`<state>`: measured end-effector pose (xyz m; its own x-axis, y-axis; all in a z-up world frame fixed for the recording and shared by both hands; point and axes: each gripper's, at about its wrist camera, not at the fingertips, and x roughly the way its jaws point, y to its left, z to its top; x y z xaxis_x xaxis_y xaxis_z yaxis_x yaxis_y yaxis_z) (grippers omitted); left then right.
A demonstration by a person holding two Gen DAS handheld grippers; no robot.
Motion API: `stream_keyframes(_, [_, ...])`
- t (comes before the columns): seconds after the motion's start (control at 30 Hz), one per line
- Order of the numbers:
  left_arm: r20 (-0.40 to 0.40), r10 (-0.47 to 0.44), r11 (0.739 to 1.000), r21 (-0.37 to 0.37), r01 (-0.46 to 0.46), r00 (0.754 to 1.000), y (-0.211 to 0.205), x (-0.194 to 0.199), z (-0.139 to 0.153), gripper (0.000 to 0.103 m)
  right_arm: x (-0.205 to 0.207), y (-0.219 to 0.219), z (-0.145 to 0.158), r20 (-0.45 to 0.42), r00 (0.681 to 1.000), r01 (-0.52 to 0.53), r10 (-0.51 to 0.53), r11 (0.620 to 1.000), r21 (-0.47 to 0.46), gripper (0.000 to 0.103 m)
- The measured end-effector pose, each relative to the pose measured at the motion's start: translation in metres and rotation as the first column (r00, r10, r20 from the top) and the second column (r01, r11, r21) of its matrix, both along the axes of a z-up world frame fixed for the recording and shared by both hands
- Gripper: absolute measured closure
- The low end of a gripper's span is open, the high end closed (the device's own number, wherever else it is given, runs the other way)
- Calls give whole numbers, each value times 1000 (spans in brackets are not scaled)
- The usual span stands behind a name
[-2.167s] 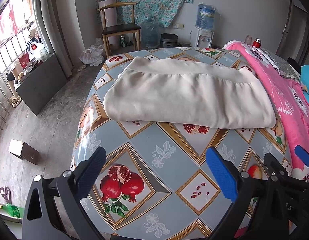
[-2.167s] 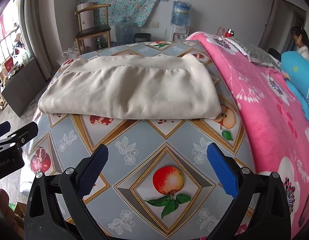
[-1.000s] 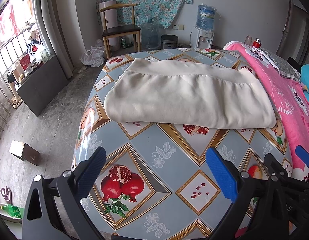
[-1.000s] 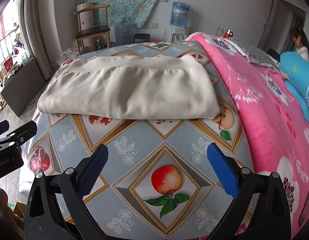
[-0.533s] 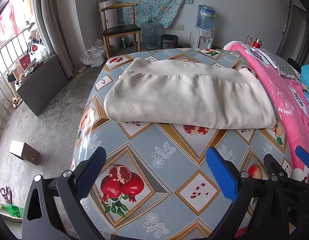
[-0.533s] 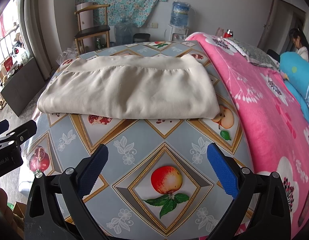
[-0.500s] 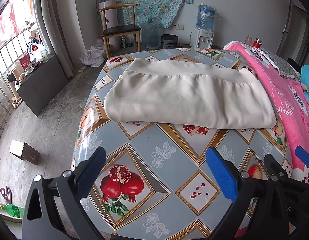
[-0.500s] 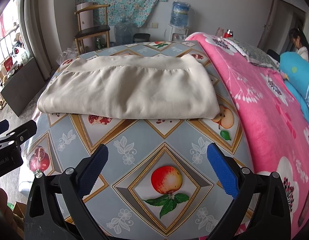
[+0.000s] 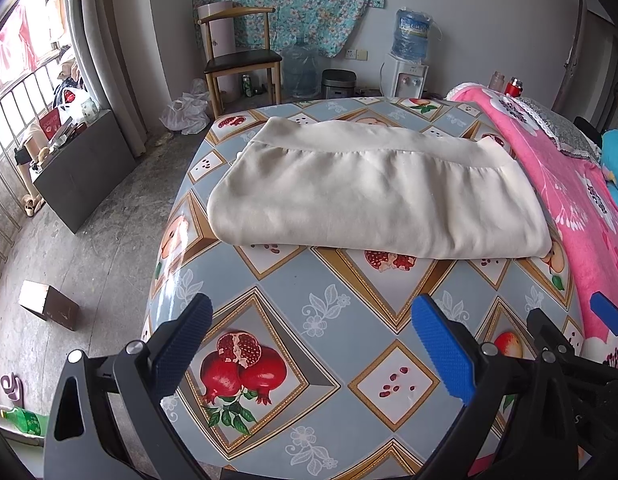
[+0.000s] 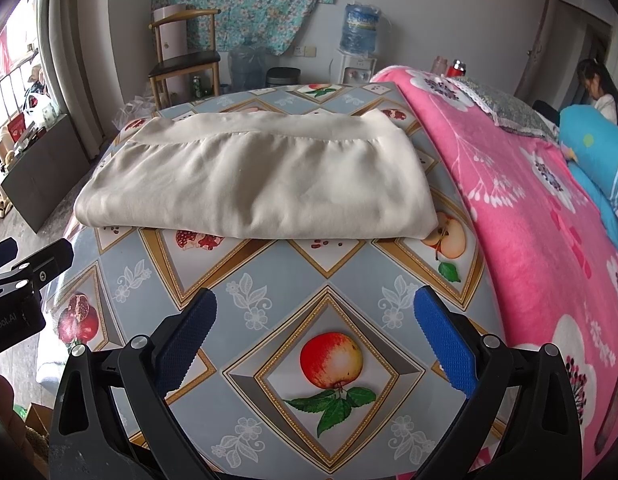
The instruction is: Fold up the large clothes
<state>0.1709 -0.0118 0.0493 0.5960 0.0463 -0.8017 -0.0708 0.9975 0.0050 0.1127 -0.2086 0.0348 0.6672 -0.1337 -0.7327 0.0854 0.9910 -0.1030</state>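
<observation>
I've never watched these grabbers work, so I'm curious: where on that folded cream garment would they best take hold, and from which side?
Probably the two near corners of the cream garment, approached from the near side, where both open grippers, left and right, already hover. Its thick rounded near edge sits raised above the tablecloth, so a finger could likely slide beneath. The far banded hem lies flatter and farther off.

I see matt cream cloth garment (image 9: 373, 196) | glossy printed oilcloth on desk (image 9: 337, 312) | fleecy pink blanket (image 10: 521, 216)

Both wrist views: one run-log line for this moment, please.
cream folded garment flat on fruit-print tablecloth | left gripper open, empty | right gripper open, empty | neither touches cloth
</observation>
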Motion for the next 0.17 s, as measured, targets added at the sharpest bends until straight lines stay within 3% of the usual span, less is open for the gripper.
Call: stream_keyframes(0.17, [0, 0, 1000, 1, 0, 1000, 0, 0, 0, 5, -1, -2, 1, 1, 1000, 1, -1, 1000, -1, 7])
